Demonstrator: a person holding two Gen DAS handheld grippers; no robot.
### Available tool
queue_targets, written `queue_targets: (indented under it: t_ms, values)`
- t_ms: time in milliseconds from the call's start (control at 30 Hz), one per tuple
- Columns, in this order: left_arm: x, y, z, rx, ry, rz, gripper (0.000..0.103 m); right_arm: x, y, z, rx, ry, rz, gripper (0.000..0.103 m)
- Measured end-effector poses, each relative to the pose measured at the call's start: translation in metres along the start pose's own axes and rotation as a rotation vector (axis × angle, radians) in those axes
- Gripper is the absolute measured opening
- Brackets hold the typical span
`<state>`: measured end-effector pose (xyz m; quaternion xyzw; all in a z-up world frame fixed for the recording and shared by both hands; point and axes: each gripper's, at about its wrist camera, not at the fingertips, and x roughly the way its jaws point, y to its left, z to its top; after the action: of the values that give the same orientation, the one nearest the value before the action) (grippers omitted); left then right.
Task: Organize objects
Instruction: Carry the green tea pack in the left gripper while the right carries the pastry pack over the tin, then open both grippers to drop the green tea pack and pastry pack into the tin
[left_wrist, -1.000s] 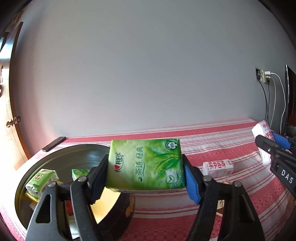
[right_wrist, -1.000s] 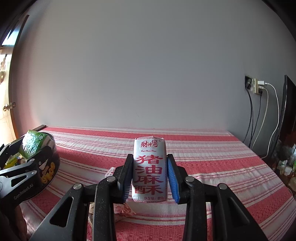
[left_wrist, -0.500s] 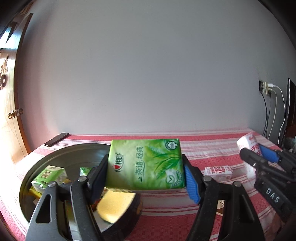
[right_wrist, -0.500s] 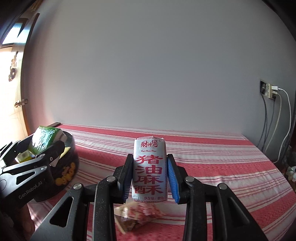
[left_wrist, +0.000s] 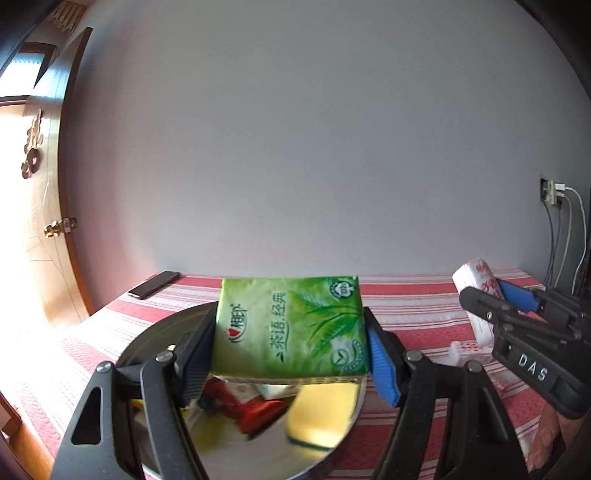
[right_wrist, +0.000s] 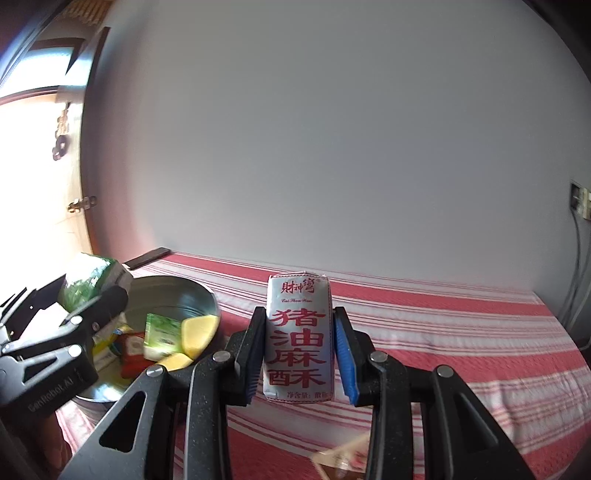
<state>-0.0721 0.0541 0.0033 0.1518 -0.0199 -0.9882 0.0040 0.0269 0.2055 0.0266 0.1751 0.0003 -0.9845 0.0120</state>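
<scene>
My left gripper (left_wrist: 291, 339) is shut on a green tissue pack (left_wrist: 291, 325) and holds it above a round metal bowl (left_wrist: 147, 343). The bowl holds a yellow sponge (left_wrist: 321, 410), a red packet (left_wrist: 255, 406) and other small packs. My right gripper (right_wrist: 299, 339) is shut on a white snack packet with red characters (right_wrist: 298, 332), held upright above the striped cloth, to the right of the bowl (right_wrist: 199, 299). The right gripper also shows in the left wrist view (left_wrist: 491, 295), and the left gripper in the right wrist view (right_wrist: 96, 291).
A red and white striped cloth (right_wrist: 443, 332) covers the table. A dark phone (left_wrist: 153, 284) lies at the far left edge by the wall. A white snack packet (left_wrist: 465, 350) lies on the cloth right of the bowl. A wooden door (left_wrist: 33, 221) stands left; cables (left_wrist: 569, 236) hang at the right.
Both grippers have moved left toward the bowl with their loads. The tissue pack is now over the bowl and the bowl is nearer in both views.
</scene>
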Motion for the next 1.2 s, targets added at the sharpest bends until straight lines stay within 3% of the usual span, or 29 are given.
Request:
queue_targets:
  t_ms: [400, 900, 1200]
  values:
    - [0.02, 0.045, -0.009, -0.034, 0.091, 0.096, 0.073, 0.03, 0.051, 0.01, -0.058, 0.034, 0.095, 0.038]
    - [0.04, 0.069, -0.026, -0.037, 0.214, 0.139, 0.073, 0.075, 0.098, 0.01, -0.099, 0.136, 0.179, 0.038]
    - [0.045, 0.074, -0.03, -0.027, 0.243, 0.146, 0.073, 0.095, 0.114, 0.001, -0.125, 0.188, 0.192, 0.038]
